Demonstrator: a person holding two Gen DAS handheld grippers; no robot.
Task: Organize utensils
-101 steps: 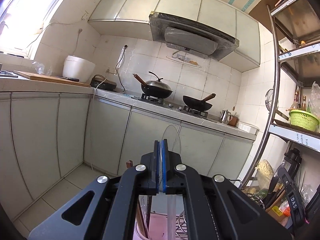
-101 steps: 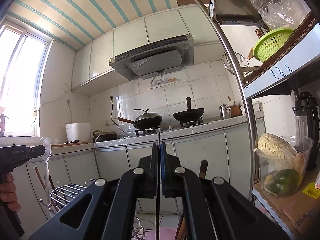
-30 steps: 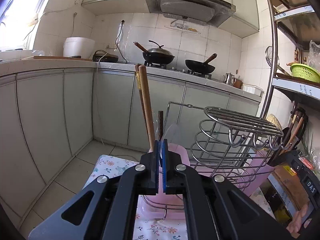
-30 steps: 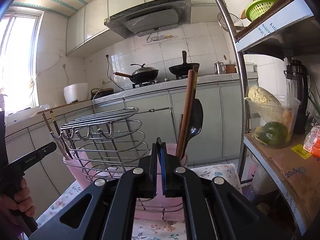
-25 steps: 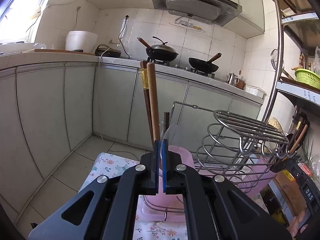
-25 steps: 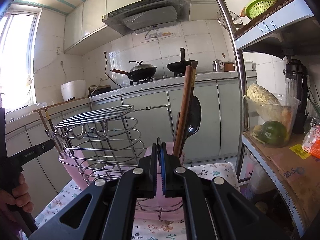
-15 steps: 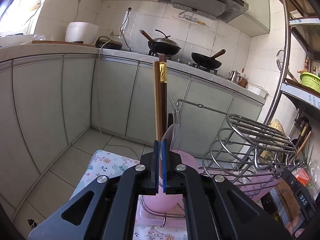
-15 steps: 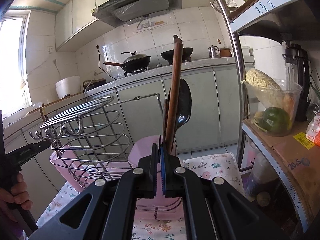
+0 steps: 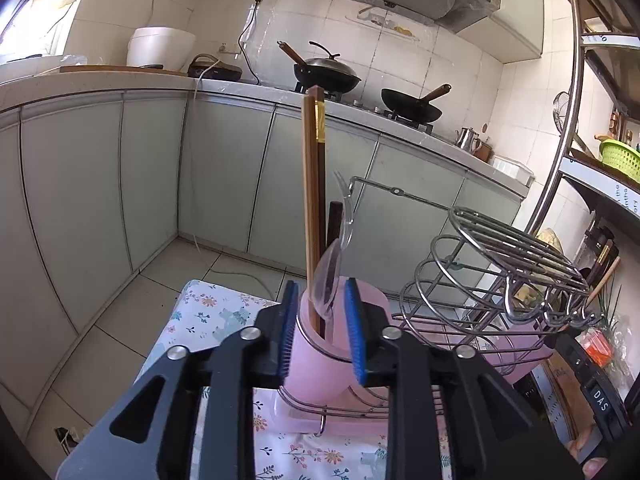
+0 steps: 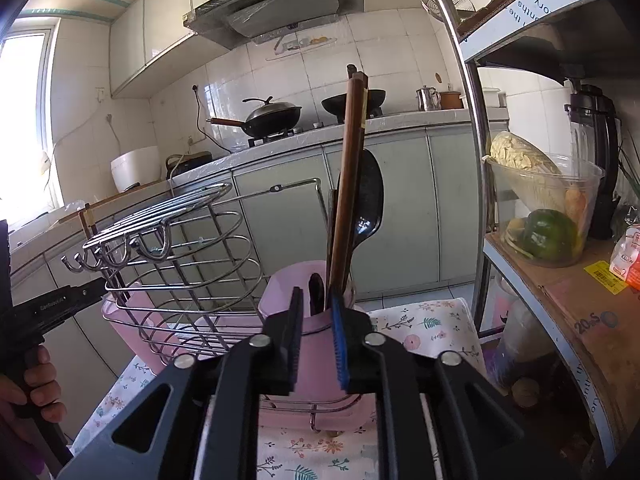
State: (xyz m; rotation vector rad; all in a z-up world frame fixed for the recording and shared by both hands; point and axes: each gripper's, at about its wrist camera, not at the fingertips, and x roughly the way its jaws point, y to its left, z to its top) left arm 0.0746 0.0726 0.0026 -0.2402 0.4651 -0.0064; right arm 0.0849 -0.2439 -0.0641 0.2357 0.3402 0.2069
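In the left wrist view my left gripper [image 9: 321,330] is open and empty, its blue pads either side of a pink utensil cup [image 9: 316,368]. A clear plastic spoon [image 9: 330,276] stands in the cup beside brown chopsticks [image 9: 313,200]. In the right wrist view my right gripper [image 10: 318,330] is open and empty in front of another pink cup [image 10: 316,344]. That cup holds wooden chopsticks [image 10: 347,184], a black spoon [image 10: 366,208] and a dark utensil tip [image 10: 316,292].
A chrome wire drying rack [image 10: 172,240] with a pink tray [image 9: 508,344] stands on a floral tablecloth [image 9: 204,316]. Grey kitchen cabinets [image 9: 100,184] and a hob with woks [image 9: 326,74] lie behind. A metal shelf [image 10: 560,272] with a vegetable tub stands right.
Both grippers came down from high up to the pink cups, then opened. The clear spoon left the left gripper and now stands in its cup; the thin utensil left the right gripper.
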